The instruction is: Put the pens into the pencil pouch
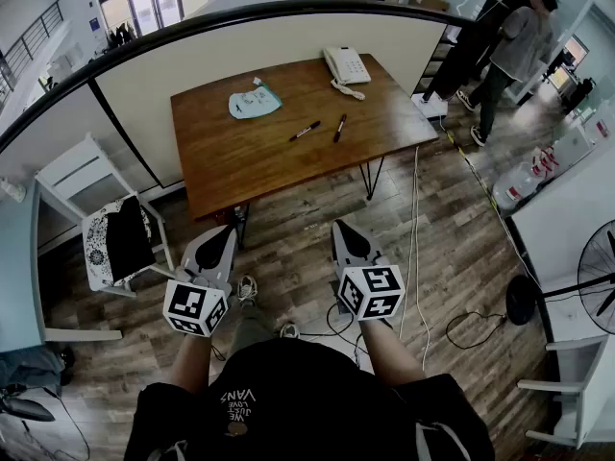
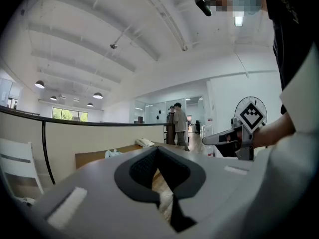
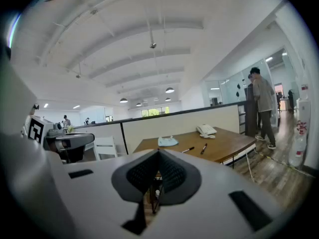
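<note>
Two black pens point(image 1: 306, 131) point(image 1: 340, 128) lie near the middle of the brown table point(image 1: 240, 166). The light blue pencil pouch point(image 1: 255, 103) lies farther back on it. In the right gripper view the pouch point(image 3: 168, 141) and both pens point(image 3: 188, 150) point(image 3: 203, 148) show far ahead. My left gripper point(image 1: 223, 238) and right gripper point(image 1: 346, 230) are held over the floor, well short of the table's near edge. Both are shut with nothing between the jaws. The left gripper view shows its shut jaws, the table edge point(image 2: 94, 157) and the right gripper point(image 2: 232, 137) beside it.
A white desk phone point(image 1: 346, 65) sits at the table's far right corner. A white chair point(image 1: 113, 221) with dark cloth stands left of the table. Cables point(image 1: 415, 257) run over the wood floor, a fan point(image 1: 598, 279) stands at right, and two people point(image 1: 514, 36) stand far back.
</note>
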### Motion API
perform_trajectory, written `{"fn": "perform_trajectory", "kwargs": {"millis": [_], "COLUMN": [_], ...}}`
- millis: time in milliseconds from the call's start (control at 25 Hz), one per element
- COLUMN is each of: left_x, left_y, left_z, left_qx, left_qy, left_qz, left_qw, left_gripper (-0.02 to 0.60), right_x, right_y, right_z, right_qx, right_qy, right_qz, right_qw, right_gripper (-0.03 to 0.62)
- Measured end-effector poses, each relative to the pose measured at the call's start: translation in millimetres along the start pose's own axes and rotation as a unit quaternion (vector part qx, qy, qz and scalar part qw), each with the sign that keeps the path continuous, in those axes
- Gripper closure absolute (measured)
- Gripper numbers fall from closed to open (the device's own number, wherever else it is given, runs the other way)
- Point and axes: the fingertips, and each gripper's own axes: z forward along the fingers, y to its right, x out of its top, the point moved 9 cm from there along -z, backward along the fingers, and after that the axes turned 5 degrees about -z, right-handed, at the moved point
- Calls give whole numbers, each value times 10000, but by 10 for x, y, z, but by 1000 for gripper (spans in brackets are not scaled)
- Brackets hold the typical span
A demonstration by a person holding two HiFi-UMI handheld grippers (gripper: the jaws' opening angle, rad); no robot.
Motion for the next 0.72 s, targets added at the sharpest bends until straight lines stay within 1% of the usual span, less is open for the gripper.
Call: {"fn": "perform_trajectory", "kwargs": {"millis": [240,360,480,560,640,720], "left_x": [5,15,17,12,-3,-20], "left_y": [-37,-67,-122,-165,-218,-294], "left_z": [18,39,80,133,204,312], "left_qx": [41,61,143,159,108,24], "left_qy": [-12,18,45,48,24,-48], "left_qz": [-24,-12,-8,-34,-113,-194], "left_qw": [10000,10000,9999,9999,9999,9998], "left_gripper": [571,571,569,569,539,468], "right_x": [15,32,66,73,65,69], "right_y": [23,52,68,96,128,163], "right_z": [53,93,156,218,286,380], "right_qx": [0,-26,41,74,83,90], "right_qy": [7,114,255,276,272,277], "right_qz": [39,61,29,95,187,246], "right_qw": [10000,9999,9997,9995,9994,9993], "right_gripper": [583,582,582,582,582,580]}}
